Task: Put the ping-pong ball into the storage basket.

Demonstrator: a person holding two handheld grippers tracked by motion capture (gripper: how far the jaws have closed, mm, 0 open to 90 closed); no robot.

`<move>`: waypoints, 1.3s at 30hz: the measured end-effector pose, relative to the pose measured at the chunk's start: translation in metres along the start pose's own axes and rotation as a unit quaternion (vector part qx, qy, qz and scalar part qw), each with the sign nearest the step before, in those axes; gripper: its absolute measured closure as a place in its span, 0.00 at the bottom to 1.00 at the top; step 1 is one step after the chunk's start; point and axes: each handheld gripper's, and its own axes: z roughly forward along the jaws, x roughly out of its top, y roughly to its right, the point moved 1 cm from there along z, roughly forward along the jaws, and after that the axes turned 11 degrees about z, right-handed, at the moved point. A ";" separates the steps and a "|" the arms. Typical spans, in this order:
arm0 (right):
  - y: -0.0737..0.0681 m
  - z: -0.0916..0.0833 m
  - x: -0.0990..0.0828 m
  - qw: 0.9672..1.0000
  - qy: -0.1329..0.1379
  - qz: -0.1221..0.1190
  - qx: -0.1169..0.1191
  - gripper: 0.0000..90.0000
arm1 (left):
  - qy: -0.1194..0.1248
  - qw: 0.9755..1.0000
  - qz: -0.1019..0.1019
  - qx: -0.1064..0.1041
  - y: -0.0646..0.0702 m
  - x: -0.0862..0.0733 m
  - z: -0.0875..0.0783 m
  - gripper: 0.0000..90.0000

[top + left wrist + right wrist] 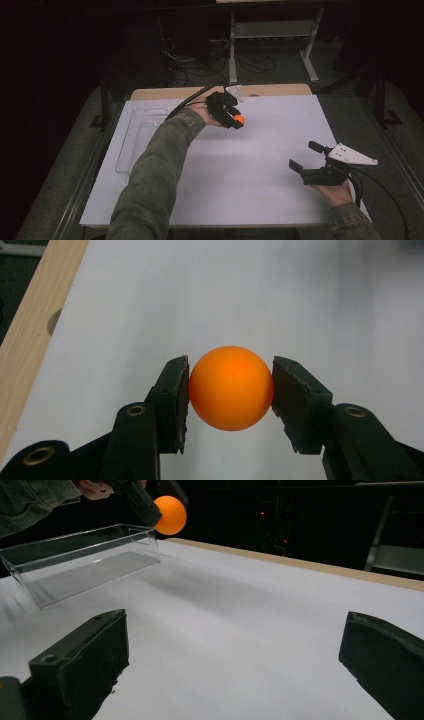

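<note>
One orange ball (231,388) pinched in left gripper (236,120); right gripper (303,156) agape, idle. Could squirt free: smooth sphere, slim pad contact, clear tray (75,562) not yet reached.

ball (239,119) in left tool (235,121), right of tray (131,145)

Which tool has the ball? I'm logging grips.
The left tool, shut on the orange ball; the right tool stands open with nothing between its jaws.

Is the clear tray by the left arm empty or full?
Empty. The clear tray shows only its bare floor in the right gripper view; the orange ball is in the left gripper.
</note>
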 end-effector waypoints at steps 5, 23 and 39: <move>0.000 0.001 0.000 1.000 -0.002 -0.001 0.000 0.00 | 0.003 1.000 0.004 0.001 0.004 -0.002 -0.009 0.56; 0.000 0.001 0.000 1.000 -0.002 -0.003 -0.001 0.00 | -0.008 1.000 0.003 0.018 0.012 -0.019 -0.036 0.56; 0.000 0.001 -0.001 1.000 -0.005 -0.004 -0.003 0.00 | -0.022 0.999 0.006 0.025 0.020 -0.027 -0.057 0.56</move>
